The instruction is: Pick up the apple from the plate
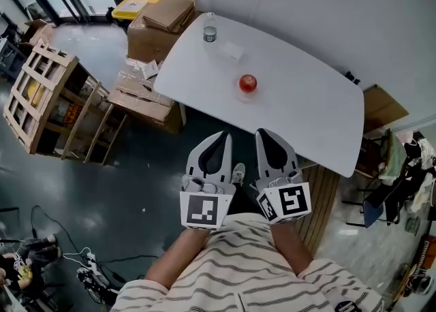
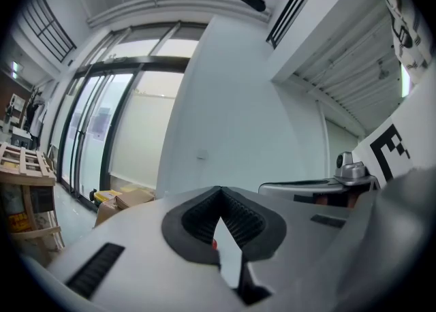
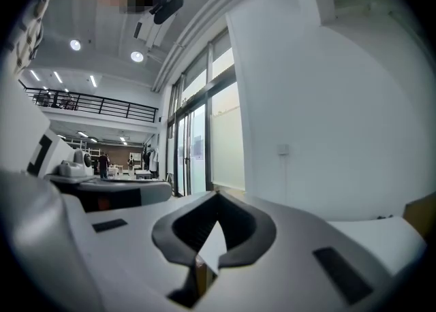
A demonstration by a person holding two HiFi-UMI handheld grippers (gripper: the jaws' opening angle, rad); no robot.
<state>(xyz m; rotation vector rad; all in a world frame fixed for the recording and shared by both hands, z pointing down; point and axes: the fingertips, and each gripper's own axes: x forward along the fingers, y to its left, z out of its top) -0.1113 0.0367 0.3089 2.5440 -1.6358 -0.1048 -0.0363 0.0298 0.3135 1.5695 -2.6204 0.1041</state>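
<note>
Apple [image 1: 248,84] on plate [image 1: 240,95], well beyond left gripper [image 1: 223,135] and right gripper [image 1: 263,133], jaws together

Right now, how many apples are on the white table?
1. The apple sits near the middle of the table, on its plate. Nothing there could hide another.

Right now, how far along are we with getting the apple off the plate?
Nothing is done yet: the apple sits on its plate on the white table. In hand: nothing. The left gripper and right gripper are both shut and empty, well short of the apple. Left to do: reach the apple, open, grip and lift it.
</note>
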